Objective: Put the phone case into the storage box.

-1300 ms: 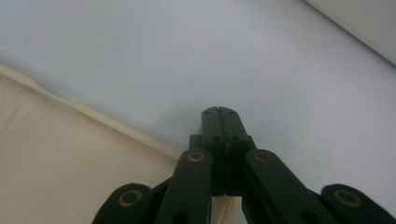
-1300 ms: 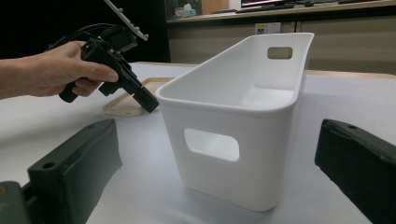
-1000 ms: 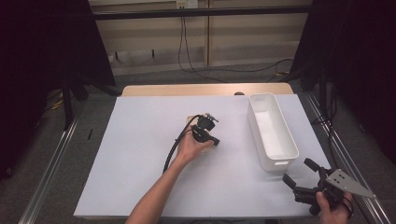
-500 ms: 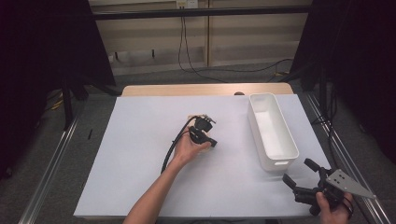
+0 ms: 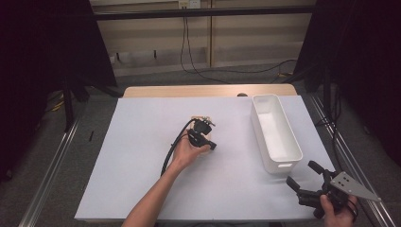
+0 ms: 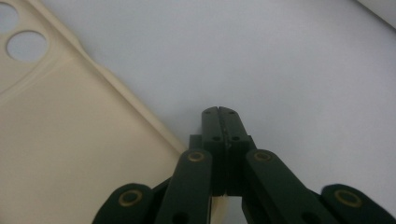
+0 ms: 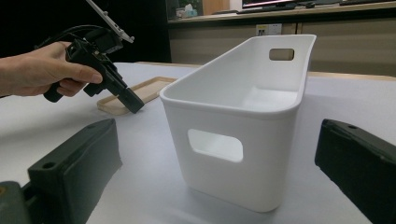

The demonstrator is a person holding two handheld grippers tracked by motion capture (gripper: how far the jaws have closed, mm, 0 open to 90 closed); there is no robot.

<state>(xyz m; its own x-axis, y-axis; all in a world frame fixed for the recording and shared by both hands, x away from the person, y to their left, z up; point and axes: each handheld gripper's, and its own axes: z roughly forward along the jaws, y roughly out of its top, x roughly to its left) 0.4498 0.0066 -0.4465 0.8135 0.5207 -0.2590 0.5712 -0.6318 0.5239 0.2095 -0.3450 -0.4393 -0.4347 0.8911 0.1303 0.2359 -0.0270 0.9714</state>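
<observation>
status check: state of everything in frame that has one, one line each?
left gripper: shut, holding nothing, tips at the sheet beside the phone case.
right gripper: open, holding nothing, facing the bin's near end.
phone case: flat on the sheet, hollow side up.
white bin: upright, empty.
white sheet: flat over the table.

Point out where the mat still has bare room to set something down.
The mat's whole left side, from its left edge to the left tool, is bare. So is the front strip between the forearm and the right tool. It is crowded mid-mat, at the phone case, and along the right, where the bin stands.
</observation>
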